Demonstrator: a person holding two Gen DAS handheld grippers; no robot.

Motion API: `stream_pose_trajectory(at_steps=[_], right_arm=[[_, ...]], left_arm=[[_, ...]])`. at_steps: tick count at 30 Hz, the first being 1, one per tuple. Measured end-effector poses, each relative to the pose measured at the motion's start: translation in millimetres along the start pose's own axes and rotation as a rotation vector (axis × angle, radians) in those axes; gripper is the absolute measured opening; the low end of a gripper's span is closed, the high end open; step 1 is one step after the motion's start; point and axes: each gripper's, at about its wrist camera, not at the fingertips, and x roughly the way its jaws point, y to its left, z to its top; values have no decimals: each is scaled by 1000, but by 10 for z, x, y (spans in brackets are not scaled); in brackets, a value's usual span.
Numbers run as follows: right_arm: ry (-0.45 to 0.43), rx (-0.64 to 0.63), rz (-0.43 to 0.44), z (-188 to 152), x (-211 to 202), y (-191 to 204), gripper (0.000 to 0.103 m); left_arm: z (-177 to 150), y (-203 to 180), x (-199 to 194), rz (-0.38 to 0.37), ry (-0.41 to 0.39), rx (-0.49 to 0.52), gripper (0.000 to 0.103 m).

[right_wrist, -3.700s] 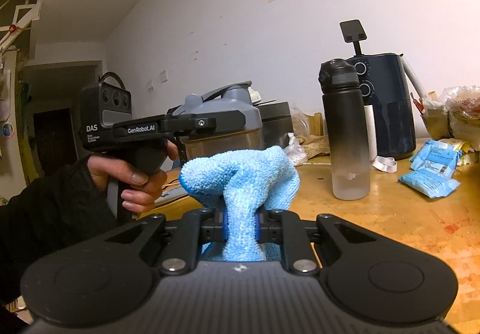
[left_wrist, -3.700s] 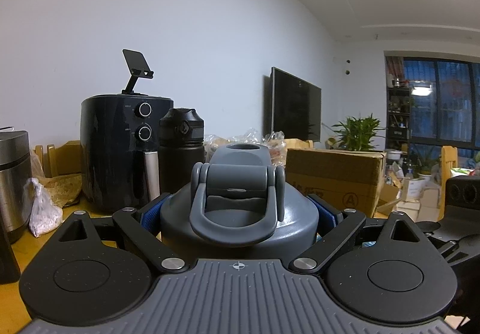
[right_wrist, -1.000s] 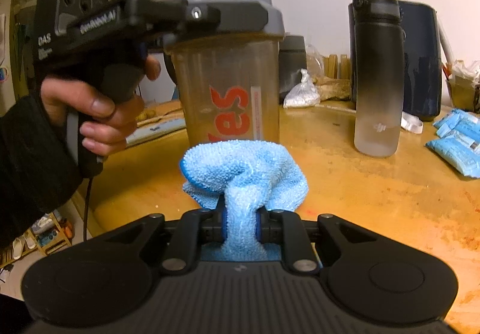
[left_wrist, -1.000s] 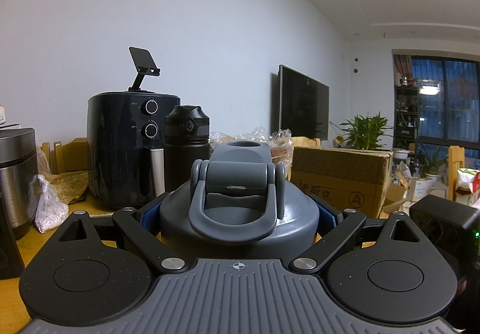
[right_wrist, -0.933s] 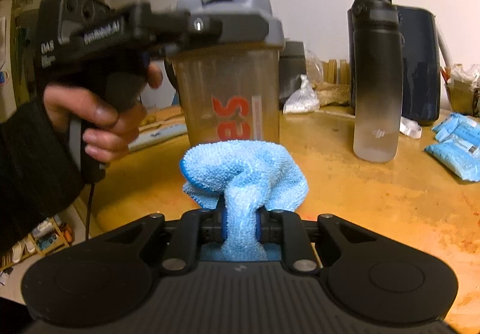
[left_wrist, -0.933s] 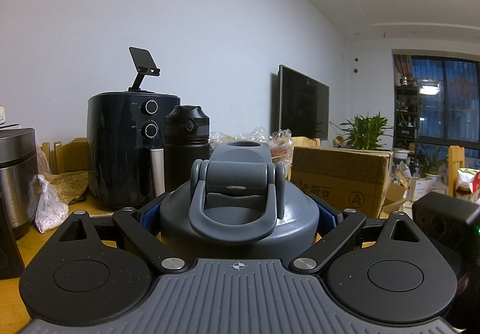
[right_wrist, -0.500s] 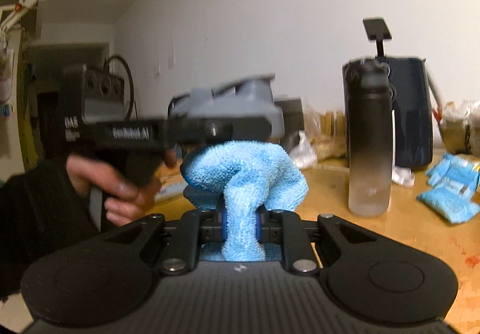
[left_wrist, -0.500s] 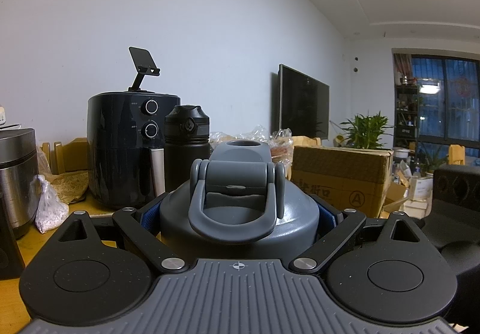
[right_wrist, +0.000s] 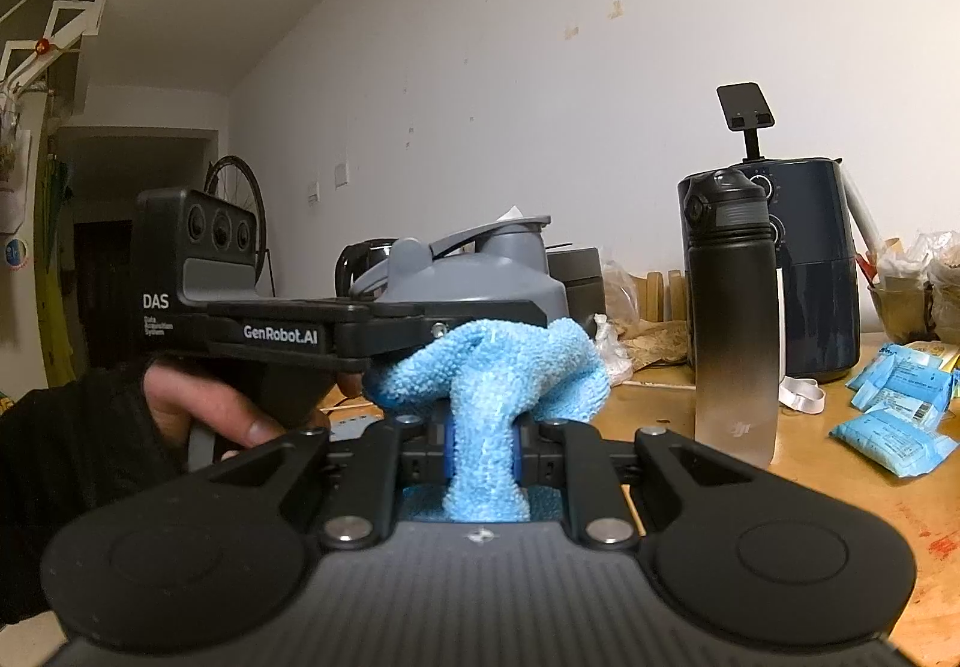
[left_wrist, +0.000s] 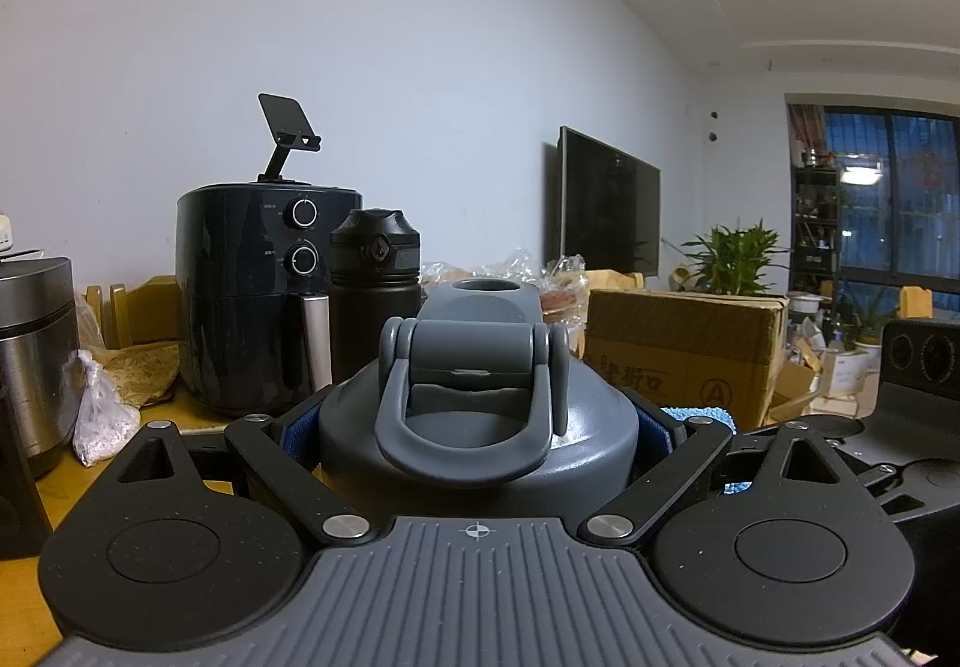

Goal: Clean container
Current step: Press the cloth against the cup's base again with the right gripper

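My left gripper point(left_wrist: 477, 430) is shut on the grey flip-top lid point(left_wrist: 576, 439) of a shaker bottle and holds it upright. In the right wrist view a person's hand point(right_wrist: 204, 403) grips that left gripper point(right_wrist: 480, 322) around the shaker lid point(right_wrist: 468, 271). My right gripper point(right_wrist: 483, 439) is shut on a bunched blue cloth point(right_wrist: 486, 367). The cloth sits against the shaker just under its lid and hides the cup body. A corner of the blue cloth point(left_wrist: 702, 415) shows at the lid's right side in the left wrist view.
A black-to-clear water bottle point(right_wrist: 732, 319) and a dark air fryer point(right_wrist: 810, 271) stand on the wooden table point(right_wrist: 840, 499) to the right. Blue packets point(right_wrist: 894, 403) lie beyond them. A cardboard box point(left_wrist: 678, 349) and a steel pot point(left_wrist: 30, 355) flank the shaker.
My right gripper rose and tilted up with the cloth, from the shaker's lower printed body to just under the lid. The left gripper and the shaker stayed still.
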Motion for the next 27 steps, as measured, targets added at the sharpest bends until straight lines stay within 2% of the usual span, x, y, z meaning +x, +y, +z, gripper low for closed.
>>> stream_pose_trajectory(at_steps=[27], right_arm=[[56,-10,5,-52,41,-7,12]], left_arm=[[-11,14,1,3,4,-6,95]])
